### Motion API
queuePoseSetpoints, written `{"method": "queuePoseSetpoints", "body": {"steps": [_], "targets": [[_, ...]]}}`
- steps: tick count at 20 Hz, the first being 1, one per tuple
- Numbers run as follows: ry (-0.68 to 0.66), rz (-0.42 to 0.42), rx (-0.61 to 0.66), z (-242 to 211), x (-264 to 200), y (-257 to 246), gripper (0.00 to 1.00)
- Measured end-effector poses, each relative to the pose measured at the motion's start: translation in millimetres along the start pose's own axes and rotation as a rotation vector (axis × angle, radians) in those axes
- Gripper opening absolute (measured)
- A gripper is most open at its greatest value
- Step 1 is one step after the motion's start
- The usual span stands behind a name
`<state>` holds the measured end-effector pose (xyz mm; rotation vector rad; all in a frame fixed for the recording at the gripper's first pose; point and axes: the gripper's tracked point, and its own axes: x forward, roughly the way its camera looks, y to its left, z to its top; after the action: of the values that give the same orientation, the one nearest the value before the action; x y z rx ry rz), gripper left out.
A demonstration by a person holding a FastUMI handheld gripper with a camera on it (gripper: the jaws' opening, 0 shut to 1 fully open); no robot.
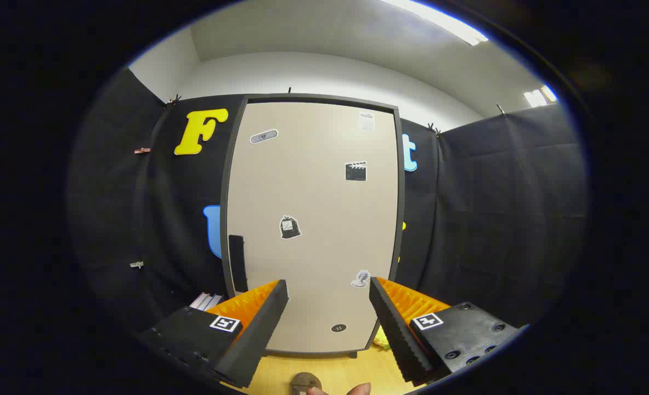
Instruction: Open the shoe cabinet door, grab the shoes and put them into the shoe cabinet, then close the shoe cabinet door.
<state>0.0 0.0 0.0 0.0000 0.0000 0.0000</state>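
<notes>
Gripper view shows the tool (328, 291) spread wide and empty, facing the shut shoe cabinet door (313, 219) just beyond its fingers, with the dark handle (237, 263) far left, so I reckon a straight reach could miss it.

door (313, 219): smooth matt beige panel, dark matt frame, paper-like stickers | handle (237, 263): dark, matt | wall (500, 219): matt black cloth, creased | floor (335, 373): light wood-look, smooth | gripper (328, 307): spread apart on nothing, fingers (258, 329) ribbed, matt
</notes>
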Motion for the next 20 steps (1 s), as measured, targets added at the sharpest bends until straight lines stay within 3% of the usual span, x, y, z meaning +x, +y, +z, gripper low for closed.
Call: {"method": "queuePoseSetpoints", "body": {"steps": [20], "targets": [[-0.002,0.042,0.007,5,3,24,0.98]]}}
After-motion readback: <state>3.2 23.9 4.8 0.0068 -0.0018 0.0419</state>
